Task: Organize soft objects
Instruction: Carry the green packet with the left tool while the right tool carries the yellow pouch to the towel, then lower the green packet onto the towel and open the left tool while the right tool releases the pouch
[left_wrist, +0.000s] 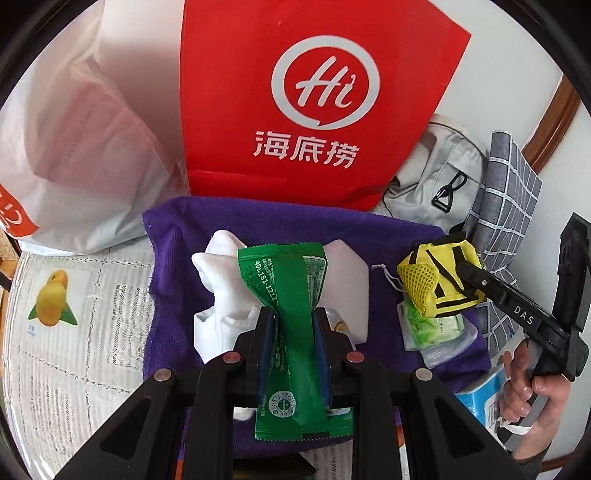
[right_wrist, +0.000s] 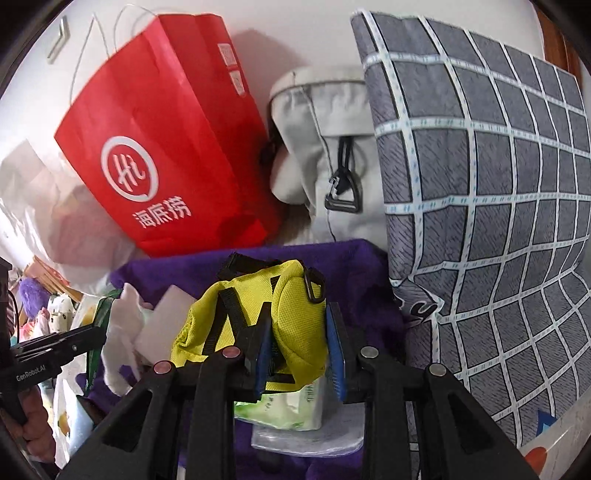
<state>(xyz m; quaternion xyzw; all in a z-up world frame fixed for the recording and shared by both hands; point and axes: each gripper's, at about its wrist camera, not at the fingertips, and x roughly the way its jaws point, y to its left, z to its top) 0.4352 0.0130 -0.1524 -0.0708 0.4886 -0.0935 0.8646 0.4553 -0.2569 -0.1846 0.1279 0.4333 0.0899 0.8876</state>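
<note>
The left gripper (left_wrist: 293, 321) pinches a green packet (left_wrist: 291, 314) over the purple towel (left_wrist: 173, 236); the right gripper (right_wrist: 299, 350) – further right – clamps a yellow pouch (right_wrist: 258, 314) above a tissue pack (right_wrist: 284, 410).

L gripper (left_wrist: 293, 325) tilted down, jaws pinched narrow w/ sth clamped between the pads. R gripper (right_wrist: 299, 347) same pose, also clamped. Bare hand (left_wrist: 524, 380) wrapped round R grip handle.
</note>
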